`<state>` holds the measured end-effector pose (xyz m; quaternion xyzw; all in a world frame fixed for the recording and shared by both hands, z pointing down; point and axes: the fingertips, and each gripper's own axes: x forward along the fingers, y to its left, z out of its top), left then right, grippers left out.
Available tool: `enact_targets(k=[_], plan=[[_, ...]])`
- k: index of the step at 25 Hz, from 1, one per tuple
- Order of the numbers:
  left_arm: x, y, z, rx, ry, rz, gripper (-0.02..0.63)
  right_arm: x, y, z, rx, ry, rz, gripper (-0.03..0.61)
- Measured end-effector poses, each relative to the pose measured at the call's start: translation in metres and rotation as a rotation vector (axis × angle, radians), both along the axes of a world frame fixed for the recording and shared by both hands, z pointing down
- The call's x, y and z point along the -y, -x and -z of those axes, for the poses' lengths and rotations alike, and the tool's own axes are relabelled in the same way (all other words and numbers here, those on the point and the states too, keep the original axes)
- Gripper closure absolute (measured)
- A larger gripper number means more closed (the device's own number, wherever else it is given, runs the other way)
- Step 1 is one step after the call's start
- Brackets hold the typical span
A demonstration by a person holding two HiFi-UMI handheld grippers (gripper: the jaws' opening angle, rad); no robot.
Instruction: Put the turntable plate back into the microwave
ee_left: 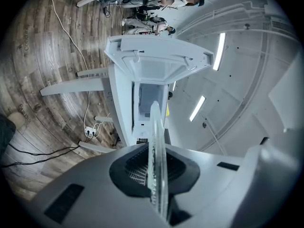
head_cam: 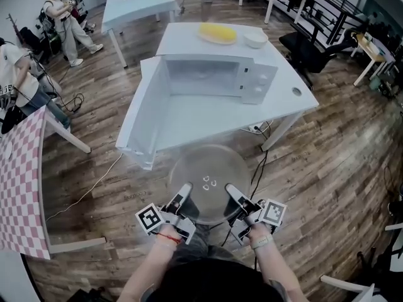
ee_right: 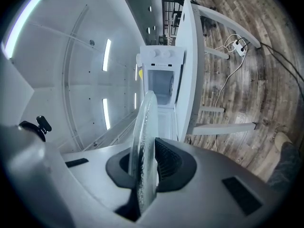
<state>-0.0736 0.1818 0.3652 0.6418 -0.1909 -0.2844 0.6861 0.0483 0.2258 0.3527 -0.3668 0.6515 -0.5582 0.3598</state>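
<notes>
The clear glass turntable plate (head_cam: 210,180) hangs level in the air in front of the table, below the microwave. My left gripper (head_cam: 183,195) is shut on its near-left rim and my right gripper (head_cam: 232,195) is shut on its near-right rim. In the left gripper view the plate (ee_left: 156,146) shows edge-on, clamped by the jaws; the right gripper view shows the plate (ee_right: 144,146) the same way. The white microwave (head_cam: 217,77) stands on the white table (head_cam: 277,106) with its door (head_cam: 143,115) swung open to the left and its cavity (head_cam: 201,75) in sight.
A yellow dish (head_cam: 218,33) and a white bowl (head_cam: 255,39) sit on the table behind the microwave. Cables and a power strip (head_cam: 255,129) lie on the wooden floor under it. A checkered table (head_cam: 22,187) stands left; people stand at far left.
</notes>
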Motion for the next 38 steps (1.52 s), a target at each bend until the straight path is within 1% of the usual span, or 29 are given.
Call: enact_targets(k=[9,15,23,38], plan=[[0.036,-0.008,-0.007,0.004,0.017,0.007,0.581,0.037,-0.009,-0.005,0.0,0.01,0.005,0.537],[0.046,-0.011,-0.015,0.001,0.024,0.007,0.581,0.047,-0.012,-0.013,-0.015,0.015,0.004,0.537],[0.07,-0.022,-0.02,0.003,0.042,0.003,0.581,0.07,-0.022,-0.02,-0.005,0.039,-0.012,0.537],[0.121,-0.036,-0.029,0.01,0.057,0.007,0.581,0.121,-0.036,-0.031,0.005,0.052,-0.018,0.537]])
